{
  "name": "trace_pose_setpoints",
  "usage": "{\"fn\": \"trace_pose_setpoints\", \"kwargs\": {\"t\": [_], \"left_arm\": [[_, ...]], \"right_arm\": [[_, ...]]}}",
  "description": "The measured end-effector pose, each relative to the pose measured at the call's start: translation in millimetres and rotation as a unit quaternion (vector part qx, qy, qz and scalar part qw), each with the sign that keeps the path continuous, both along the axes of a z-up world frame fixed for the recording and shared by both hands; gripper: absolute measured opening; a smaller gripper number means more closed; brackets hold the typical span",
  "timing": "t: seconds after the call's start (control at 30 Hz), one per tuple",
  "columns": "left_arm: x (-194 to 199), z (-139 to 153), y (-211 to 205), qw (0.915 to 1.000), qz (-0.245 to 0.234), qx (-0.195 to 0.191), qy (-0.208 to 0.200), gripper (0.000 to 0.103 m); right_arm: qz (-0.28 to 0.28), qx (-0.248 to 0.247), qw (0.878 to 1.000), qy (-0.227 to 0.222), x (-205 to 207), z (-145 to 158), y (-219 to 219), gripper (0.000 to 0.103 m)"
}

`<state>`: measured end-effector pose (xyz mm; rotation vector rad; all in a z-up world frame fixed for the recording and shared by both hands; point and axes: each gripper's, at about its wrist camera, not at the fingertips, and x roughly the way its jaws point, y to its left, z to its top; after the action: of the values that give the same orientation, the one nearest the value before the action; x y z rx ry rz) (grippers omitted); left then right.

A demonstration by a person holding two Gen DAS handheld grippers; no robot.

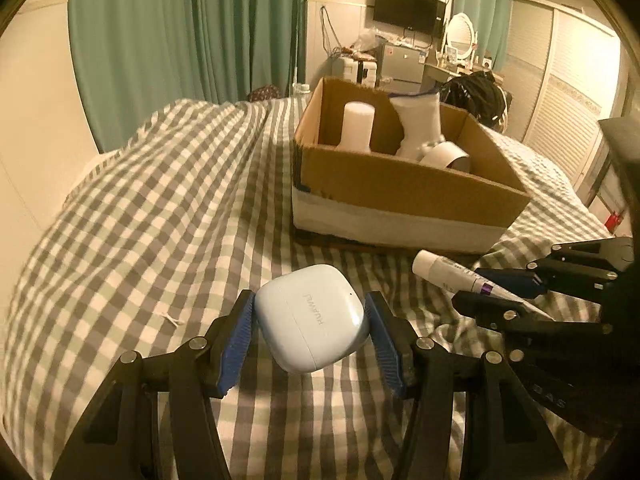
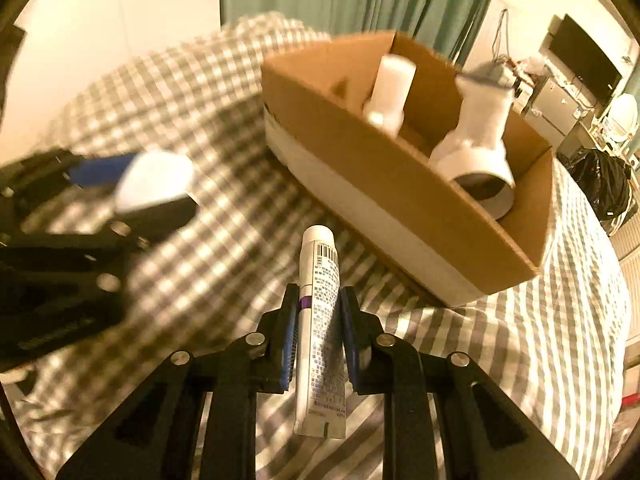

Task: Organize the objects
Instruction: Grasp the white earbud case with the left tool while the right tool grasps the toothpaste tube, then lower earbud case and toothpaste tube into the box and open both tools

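Two ribbed blue pads of the left gripper (image 1: pixel 310 328) are pressed against a smooth, rounded pale-blue earbud case (image 1: pixel 312 318), which is held above the checked bedspread (image 1: pixel 160 208). A slim white tube (image 2: pixel 320 320) with printed text and a purple band is clamped lengthwise by the nearly closed right gripper (image 2: pixel 319 336). Ahead of both tools, an open cardboard box (image 1: pixel 400 188) holding white cylindrical bottles is seen.
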<state>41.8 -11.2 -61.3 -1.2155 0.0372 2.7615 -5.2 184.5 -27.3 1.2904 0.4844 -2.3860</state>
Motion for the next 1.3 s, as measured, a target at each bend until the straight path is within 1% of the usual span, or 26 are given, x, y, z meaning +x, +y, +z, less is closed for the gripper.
{"fn": "trace_pose_setpoints", "kwargs": {"t": [0.1,0.23,0.37,0.4,0.5,0.6,0.7,0.8,0.97,1.07,1.2,1.3], "left_arm": [[5,14,1,0.9999,-0.006,0.003,0.012,0.057],[2,38,5,0.9992,-0.018,0.014,0.032,0.057],[-11,68,10,0.9974,-0.032,0.024,0.059,0.057],[-16,75,12,0.9968,-0.037,0.025,0.066,0.057],[-35,91,21,0.9956,-0.044,0.017,0.081,0.057],[-59,99,31,0.9946,-0.053,0.003,0.089,0.057],[-84,104,37,0.9941,-0.060,0.004,0.091,0.057],[-112,104,41,0.9938,-0.066,0.009,0.089,0.057],[-150,101,49,0.9928,-0.082,0.014,0.086,0.057],[-174,94,53,0.9923,-0.100,0.019,0.071,0.057],[-199,77,62,0.9922,-0.111,0.005,0.056,0.057],[-207,61,64,0.9926,-0.115,0.004,0.039,0.057]], "right_arm": [[-0.002,-0.025,0.999,0.027,16,24,-2,0.019],[-0.006,-0.054,0.997,0.060,26,55,5,0.019],[-0.017,-0.075,0.993,0.090,14,90,16,0.019],[-0.022,-0.079,0.992,0.097,18,90,15,0.019],[-0.042,-0.090,0.988,0.119,10,110,26,0.019],[-0.057,-0.098,0.984,0.140,-6,125,38,0.019],[-0.075,-0.107,0.979,0.159,-22,136,44,0.019],[-0.085,-0.121,0.976,0.159,-41,140,50,0.019],[-0.089,-0.122,0.977,0.149,-77,137,55,0.019],[-0.090,-0.123,0.978,0.142,-96,134,58,0.019],[-0.094,-0.135,0.979,0.121,-114,120,66,0.019],[-0.099,-0.137,0.980,0.101,-119,104,69,0.019]]}}
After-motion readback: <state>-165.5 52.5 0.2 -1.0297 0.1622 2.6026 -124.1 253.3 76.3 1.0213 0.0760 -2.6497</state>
